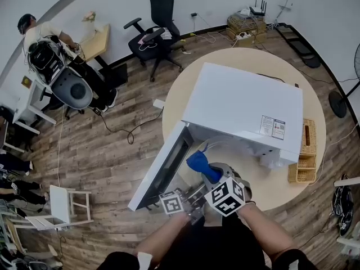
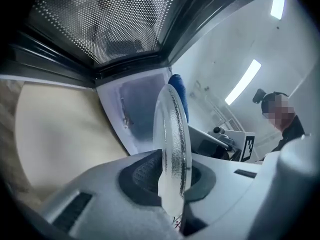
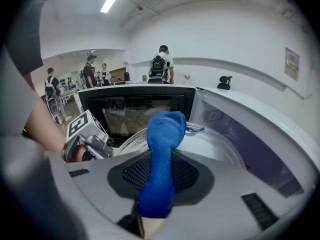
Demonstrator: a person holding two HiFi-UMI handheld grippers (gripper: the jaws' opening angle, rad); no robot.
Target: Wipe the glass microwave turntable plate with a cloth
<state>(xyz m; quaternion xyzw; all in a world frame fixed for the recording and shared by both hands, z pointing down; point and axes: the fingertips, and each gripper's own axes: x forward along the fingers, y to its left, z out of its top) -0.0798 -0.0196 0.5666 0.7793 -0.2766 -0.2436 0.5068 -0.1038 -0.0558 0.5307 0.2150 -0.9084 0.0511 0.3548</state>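
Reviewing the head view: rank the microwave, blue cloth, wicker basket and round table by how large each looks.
Largest to smallest:
1. round table
2. microwave
3. wicker basket
4. blue cloth, bunched and only partly visible, so this last placing is less sure.

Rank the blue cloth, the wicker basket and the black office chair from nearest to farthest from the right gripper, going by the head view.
1. The blue cloth: clamped in the right gripper, at the open microwave.
2. The wicker basket: at the right edge of the table, beside the microwave.
3. The black office chair: far beyond the table, at the picture's top.
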